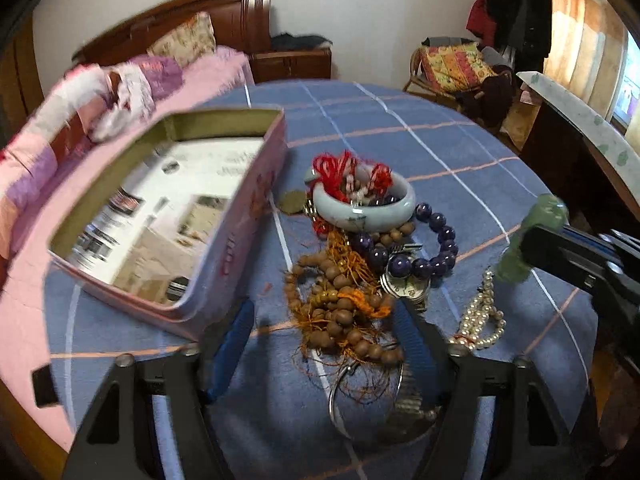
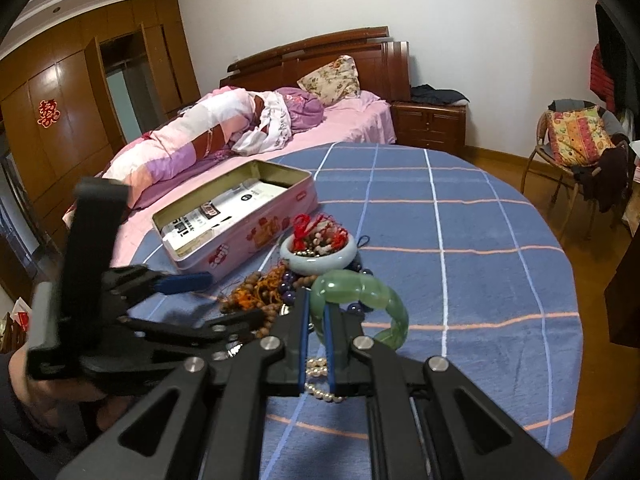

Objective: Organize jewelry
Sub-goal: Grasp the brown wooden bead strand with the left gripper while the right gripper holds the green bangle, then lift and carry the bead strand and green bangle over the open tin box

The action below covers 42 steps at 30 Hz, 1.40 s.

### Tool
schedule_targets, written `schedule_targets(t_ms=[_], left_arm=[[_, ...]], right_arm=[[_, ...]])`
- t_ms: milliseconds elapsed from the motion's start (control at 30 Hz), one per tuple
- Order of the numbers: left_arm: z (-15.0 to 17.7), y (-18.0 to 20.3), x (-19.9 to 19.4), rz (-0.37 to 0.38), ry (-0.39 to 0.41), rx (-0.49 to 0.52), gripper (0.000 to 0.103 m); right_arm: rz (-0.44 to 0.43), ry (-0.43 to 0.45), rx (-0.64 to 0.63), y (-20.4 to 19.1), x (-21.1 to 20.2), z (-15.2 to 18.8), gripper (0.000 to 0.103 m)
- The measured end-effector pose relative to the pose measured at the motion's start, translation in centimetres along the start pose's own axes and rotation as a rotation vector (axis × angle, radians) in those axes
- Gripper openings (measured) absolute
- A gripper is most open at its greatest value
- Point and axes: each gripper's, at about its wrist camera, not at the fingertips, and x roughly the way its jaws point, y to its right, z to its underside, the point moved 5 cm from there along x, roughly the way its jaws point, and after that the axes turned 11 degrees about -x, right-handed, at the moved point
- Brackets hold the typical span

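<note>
A heap of jewelry lies on the blue checked tablecloth [image 1: 460, 152]. It holds a pale jade bangle [image 1: 362, 216] stuffed with red cord, a purple bead bracelet [image 1: 438, 240], a small watch [image 1: 404, 289], a pearl strand [image 1: 482, 320] and brown wooden beads [image 1: 340, 308] with orange tassels. My left gripper [image 1: 324, 306] stands open over the heap, its blue fingers either side of the wooden beads without touching them. An open pink tin [image 1: 256, 208] with papers inside sits to the left. My right gripper [image 2: 318, 300] is shut on a green bangle [image 2: 360, 284], held above the pearls [image 2: 320, 394].
The round table's edge [image 2: 568, 320] curves off on the right above a wooden floor. A bed [image 2: 352, 124] with pink bedding lies behind the tin. A nightstand [image 2: 428, 124] and a chair [image 2: 576, 148] piled with clothes stand further back.
</note>
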Motion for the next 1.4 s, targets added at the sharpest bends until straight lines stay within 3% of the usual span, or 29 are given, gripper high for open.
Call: schedule_targets(t_ms=[33, 100, 233, 567, 1000, 1400], left_arm=[[0.1, 0.0, 0.4, 0.019, -0.025, -0.003, 0.036], [0.2, 0.1, 0.5, 0.046, -0.035, -0.010, 0.031], [-0.5, 0.0, -2.0, 0.064, 0.031, -0.014, 0.009], [-2.6, -0.4, -7.9, 0.110, 0.165, -0.013, 0.009], [-5.4, -1.7, -12.4, 0.138, 0.278, -0.022, 0.009], [-8.1, -5.9, -12.0, 0.070, 0.320, -0.083, 0.009]], right_arm=[[0.001, 0.002, -0.001, 0.0, -0.1, 0.0, 0.009], [0.004, 0.006, 0.002, 0.1, -0.1, -0.1, 0.009], [0.009, 0.011, 0.010, 0.3, -0.3, -0.2, 0.009], [0.013, 0.039, 0.009, 0.2, -1.2, -0.7, 0.009], [0.003, 0.072, -0.012, -0.2, -2.1, -2.2, 0.009], [-0.024, 0.091, -0.095, -1.4, -1.0, -6.0, 0.009]])
